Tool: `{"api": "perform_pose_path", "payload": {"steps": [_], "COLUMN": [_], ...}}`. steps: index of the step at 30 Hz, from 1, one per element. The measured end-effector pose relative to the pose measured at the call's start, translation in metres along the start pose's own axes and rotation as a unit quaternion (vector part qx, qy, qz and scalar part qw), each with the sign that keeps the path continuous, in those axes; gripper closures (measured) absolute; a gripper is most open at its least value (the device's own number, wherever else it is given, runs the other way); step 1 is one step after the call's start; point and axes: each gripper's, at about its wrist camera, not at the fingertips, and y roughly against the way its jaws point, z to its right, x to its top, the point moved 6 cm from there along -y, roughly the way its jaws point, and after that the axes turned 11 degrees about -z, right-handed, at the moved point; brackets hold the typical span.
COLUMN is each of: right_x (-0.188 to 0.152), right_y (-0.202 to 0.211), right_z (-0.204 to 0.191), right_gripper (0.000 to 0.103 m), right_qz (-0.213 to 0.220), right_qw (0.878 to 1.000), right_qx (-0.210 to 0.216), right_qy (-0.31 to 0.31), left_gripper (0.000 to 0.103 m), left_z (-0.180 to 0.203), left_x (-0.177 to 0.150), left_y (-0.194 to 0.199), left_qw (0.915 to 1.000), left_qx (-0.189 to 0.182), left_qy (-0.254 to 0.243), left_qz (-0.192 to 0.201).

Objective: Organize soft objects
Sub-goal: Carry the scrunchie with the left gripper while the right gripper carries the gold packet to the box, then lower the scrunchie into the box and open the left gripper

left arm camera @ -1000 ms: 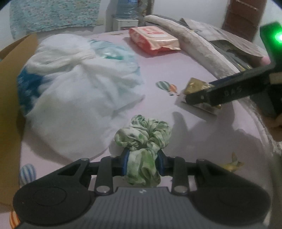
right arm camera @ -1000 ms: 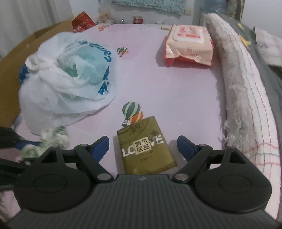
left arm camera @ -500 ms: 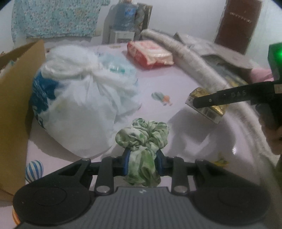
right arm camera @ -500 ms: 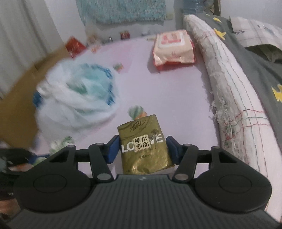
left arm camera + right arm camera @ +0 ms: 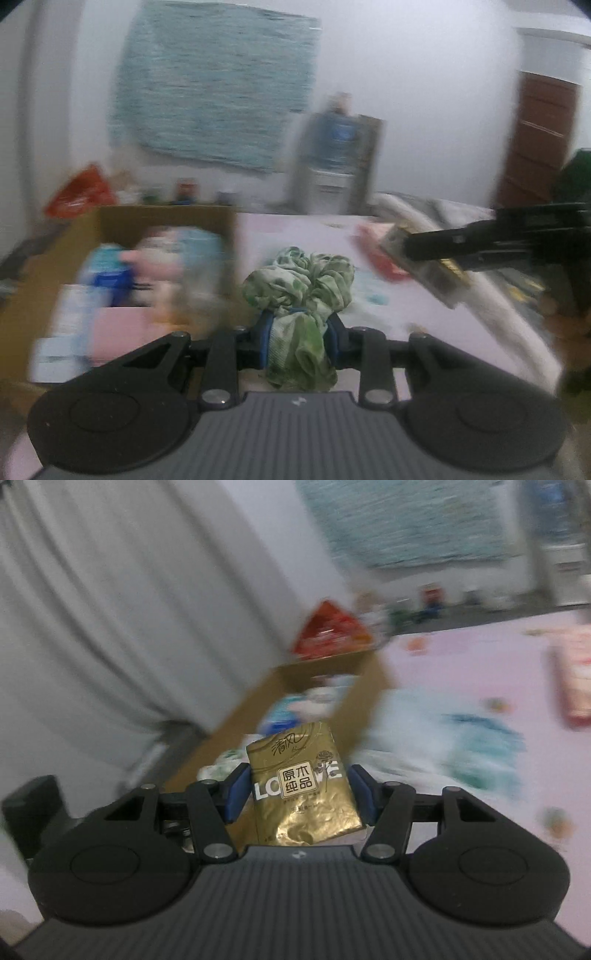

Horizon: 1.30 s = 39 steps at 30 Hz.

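Right wrist: gripper (image 5: 300, 794) around tissue pack (image 5: 301, 788)

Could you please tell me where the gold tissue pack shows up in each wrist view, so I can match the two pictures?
Left wrist view: the gold tissue pack is at the right, clamped in the right hand-held gripper that reaches in from the edge.
Right wrist view: it sits at centre bottom, between the blue pads.
Shared landmark: the cardboard box, left of centre in the left view and just above the pack in the right view.
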Motion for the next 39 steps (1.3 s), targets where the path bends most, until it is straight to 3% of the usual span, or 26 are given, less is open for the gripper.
{"api": "perform_pose_path", "payload": {"steps": [5, 9, 14, 22, 31, 36, 39], "right_x": [0.027, 0.036, 0.026, 0.016, 0.015, 0.019, 0.022], "right_y": [-0.085, -0.154, -0.206, -0.226, -0.227, -0.225, -0.222], "right_z": [-0.052, -0.07, -0.073, -0.074, -0.075, -0.072, -0.074], "right_gripper": [0.046, 0.046, 0.047, 0.044, 0.038, 0.033, 0.033], "right_qz": [-0.062, -0.124, -0.194, -0.244, -0.274, -0.285, -0.275], "right_qw": [0.997, 0.991, 0.979, 0.963, 0.954, 0.954, 0.957], "right_qx": [0.038, 0.013, -0.03, -0.067, -0.07, -0.054, -0.055], "right_qy": [0.037, 0.05, 0.06, 0.09, 0.095, 0.076, 0.078], "left_gripper": [0.073, 0.072, 0.072, 0.064, 0.054, 0.04, 0.039], "left_z": [-0.063, -0.092, -0.119, -0.128, -0.13, -0.129, -0.129], "left_x": [0.005, 0.003, -0.011, -0.022, -0.026, -0.026, -0.023], "left_y": [-0.007, -0.031, -0.053, -0.067, -0.071, -0.067, -0.062], "left_qw": [0.9977, 0.9947, 0.9914, 0.9884, 0.986, 0.9875, 0.9893], "left_qx": [0.053, 0.081, 0.055, 0.05, 0.035, 0.044, 0.045], "left_qy": [0.031, 0.031, 0.058, 0.054, 0.065, 0.058, 0.054], "left_qz": [-0.028, -0.055, -0.103, -0.133, -0.15, -0.14, -0.128]}}
